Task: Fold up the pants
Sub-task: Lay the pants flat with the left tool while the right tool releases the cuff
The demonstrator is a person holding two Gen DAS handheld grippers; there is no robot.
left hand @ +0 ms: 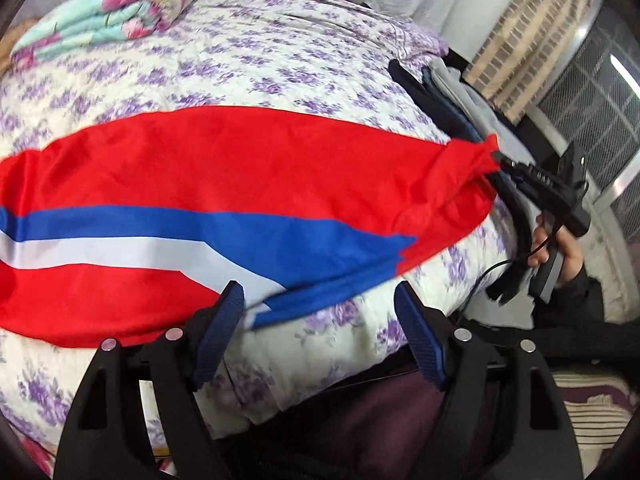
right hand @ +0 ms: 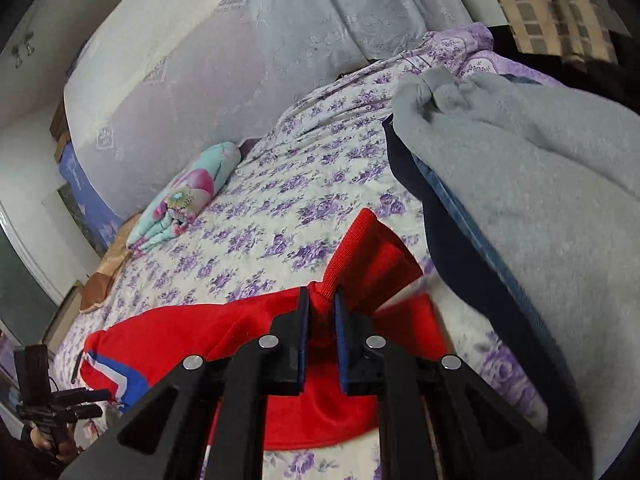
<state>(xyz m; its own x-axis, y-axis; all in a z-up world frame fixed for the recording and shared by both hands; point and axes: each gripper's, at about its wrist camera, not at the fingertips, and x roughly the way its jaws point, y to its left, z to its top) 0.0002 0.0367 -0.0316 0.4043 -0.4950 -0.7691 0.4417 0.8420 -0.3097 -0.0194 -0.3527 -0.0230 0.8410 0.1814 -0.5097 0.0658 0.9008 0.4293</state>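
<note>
Red pants (left hand: 240,168) lie spread along the bed (left hand: 280,60), apparently unfolded. Right tongs (right hand: 321,300) pinch one bunched end; left tongs (left hand: 318,304) gape wide, holding nothing.

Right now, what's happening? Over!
Right claw shut on red striped pants. Left claw open, empty. Grey clothes pile close beside.

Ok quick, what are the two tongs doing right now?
Left tongs: open, holding nothing, hovering at the edge of the red pants.
Right tongs: shut on the red pants, pinching a bunched bit of the fabric.
</note>
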